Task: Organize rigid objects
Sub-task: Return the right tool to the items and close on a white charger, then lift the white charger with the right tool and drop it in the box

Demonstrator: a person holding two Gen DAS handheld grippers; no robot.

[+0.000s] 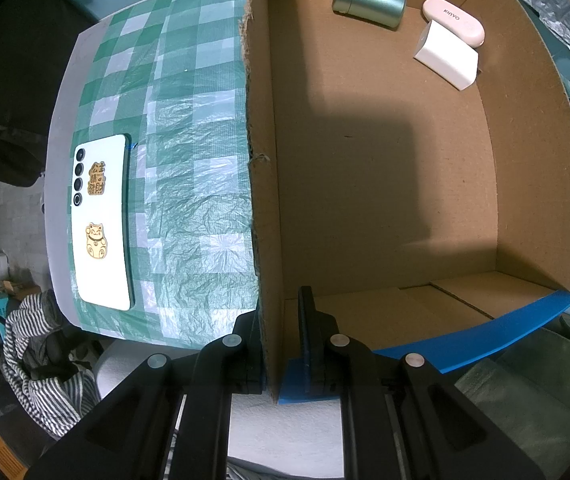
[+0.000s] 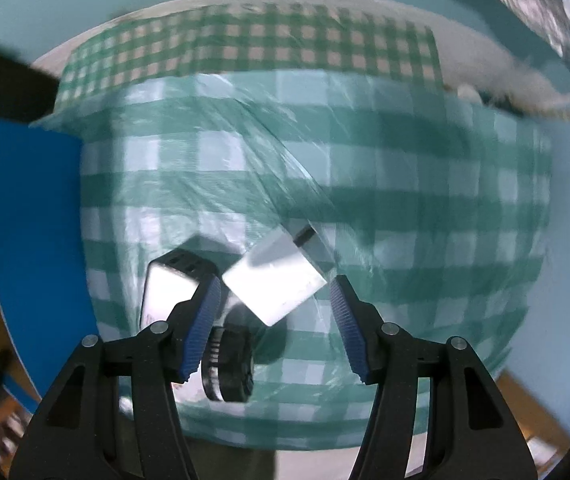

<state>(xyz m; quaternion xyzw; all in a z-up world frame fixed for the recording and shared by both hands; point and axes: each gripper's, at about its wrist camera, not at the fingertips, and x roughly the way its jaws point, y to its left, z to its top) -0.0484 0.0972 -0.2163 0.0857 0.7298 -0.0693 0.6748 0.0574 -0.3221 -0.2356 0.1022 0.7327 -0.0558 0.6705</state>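
Note:
My left gripper [image 1: 281,344] is shut on the left wall of an open cardboard box [image 1: 263,200] edged with blue tape. On the box floor at the far end lie a green metal tin [image 1: 369,0], a pink oval case [image 1: 455,20] and a white block [image 1: 447,56]. A white phone [image 1: 103,222] with gold stickers lies outside on the green checked cloth. My right gripper [image 2: 276,280] is open and points down over a white cube adapter [image 2: 275,284]; its blue pads do not touch it. A second white adapter [image 2: 169,292] and a black round object [image 2: 227,364] lie to the left, just below.
The checked cloth [image 2: 405,200] covers the table, and the right wrist view is blurred. A blue-taped box edge [image 2: 33,220] stands left of the right gripper. Striped fabric [image 1: 41,352] and clutter lie beyond the table's edge in the left wrist view.

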